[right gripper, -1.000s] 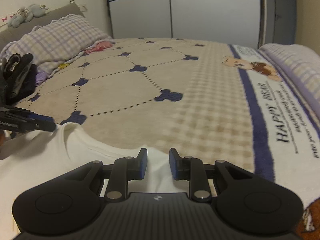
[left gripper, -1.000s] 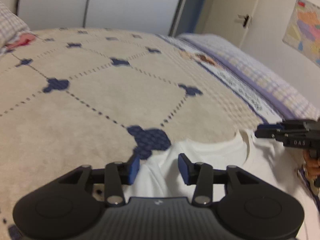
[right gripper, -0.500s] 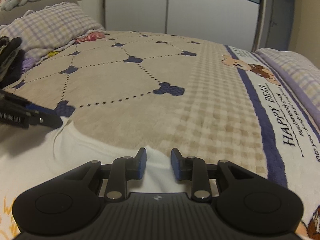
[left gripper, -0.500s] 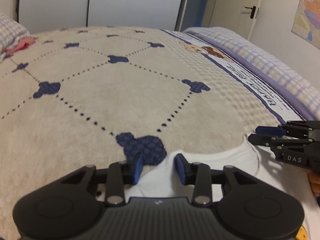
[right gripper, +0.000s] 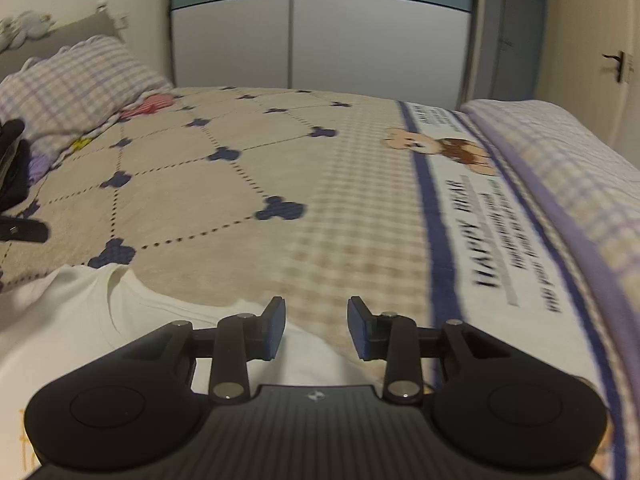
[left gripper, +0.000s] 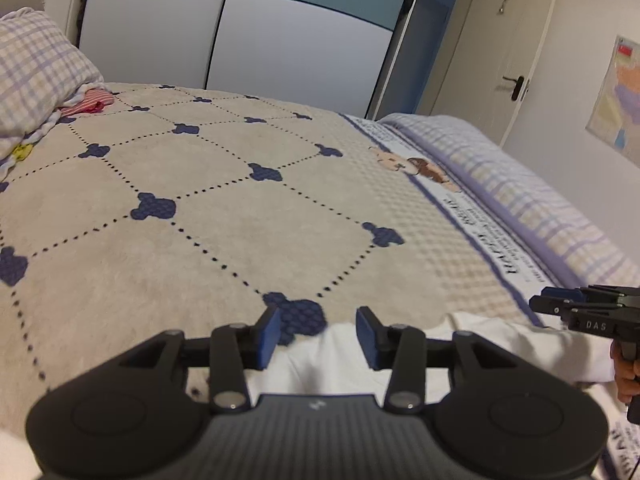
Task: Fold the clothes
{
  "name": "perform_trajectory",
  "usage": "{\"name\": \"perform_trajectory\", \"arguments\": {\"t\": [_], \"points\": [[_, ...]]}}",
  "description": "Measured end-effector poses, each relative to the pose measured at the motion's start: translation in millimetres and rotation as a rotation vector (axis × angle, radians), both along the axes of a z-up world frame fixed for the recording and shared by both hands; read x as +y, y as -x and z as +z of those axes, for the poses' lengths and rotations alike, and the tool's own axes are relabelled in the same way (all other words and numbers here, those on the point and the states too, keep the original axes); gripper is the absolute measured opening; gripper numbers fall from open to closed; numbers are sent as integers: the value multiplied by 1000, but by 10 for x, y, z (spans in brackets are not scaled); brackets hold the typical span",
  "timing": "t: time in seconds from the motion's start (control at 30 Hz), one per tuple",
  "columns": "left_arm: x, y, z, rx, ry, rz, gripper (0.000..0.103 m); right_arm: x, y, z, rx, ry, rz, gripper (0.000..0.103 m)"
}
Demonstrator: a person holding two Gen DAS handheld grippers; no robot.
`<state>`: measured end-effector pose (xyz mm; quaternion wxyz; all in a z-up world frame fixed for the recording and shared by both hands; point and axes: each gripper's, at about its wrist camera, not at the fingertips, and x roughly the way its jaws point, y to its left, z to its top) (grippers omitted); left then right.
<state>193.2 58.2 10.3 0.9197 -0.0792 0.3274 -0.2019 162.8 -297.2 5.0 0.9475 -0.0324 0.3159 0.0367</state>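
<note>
At the upper left of my left wrist view sits a plump checked pillow (left gripper: 36, 76), lilac and cream, with a scrap of red-and-pink striped cloth (left gripper: 90, 102) tucked at its lower corner. Across the middle spreads the bed blanket (left gripper: 224, 216) — nubby beige fleece crossed by dotted lines and navy clover shapes, turning to a waffle weave toward the right, where a navy stripe and a printed bear run along its edge. Low in the frame my left gripper (left gripper: 318, 336) has just been opening; its flat blue pads stand apart, pressing nothing, with the soft white T-shirt (left gripper: 320, 364) lying smooth on the blanket behind the gap. At the right edge I see the right gripper's black fingers, side on, over the shirt's far edge.

In the right wrist view the same shirt (right gripper: 80, 320) fills the lower left, its ribbed collar curving at the top. My right gripper (right gripper: 316, 330) has also just been opening — jaws parted and released, white cloth behind the left pad only.
</note>
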Motion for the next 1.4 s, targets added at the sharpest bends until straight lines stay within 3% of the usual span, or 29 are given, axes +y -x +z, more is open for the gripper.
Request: {"name": "perform_trajectory", "arguments": {"t": [0.2, 0.43, 0.63, 0.8, 1.17, 1.3, 1.37, 1.4], "points": [[-145, 361, 134, -7, -23, -56, 61, -262, 381, 284, -7, 58, -36, 43], [-299, 827, 149, 2, 15, -93, 71, -556, 824, 361, 10, 95, -94, 46], [-409, 1198, -11, 32, 35, -84, 76, -765, 1183, 282, 44, 130, -140, 46], [-458, 1446, -183, -5, 51, -77, 79, -920, 1448, 193, 81, 162, -170, 46], [-520, 1655, -496, 13, 41, -116, 79, -1014, 1705, -241, 187, 147, -282, 47], [-516, 1653, -535, 23, 31, -118, 79, -1013, 1657, -375, 219, 157, -317, 40], [-501, 1644, -498, 15, 39, -120, 79, -1031, 1630, -390, 237, 159, -338, 10], [-493, 1642, -474, 9, 44, -121, 79, -1041, 1627, -373, 242, 152, -343, 8]]}}
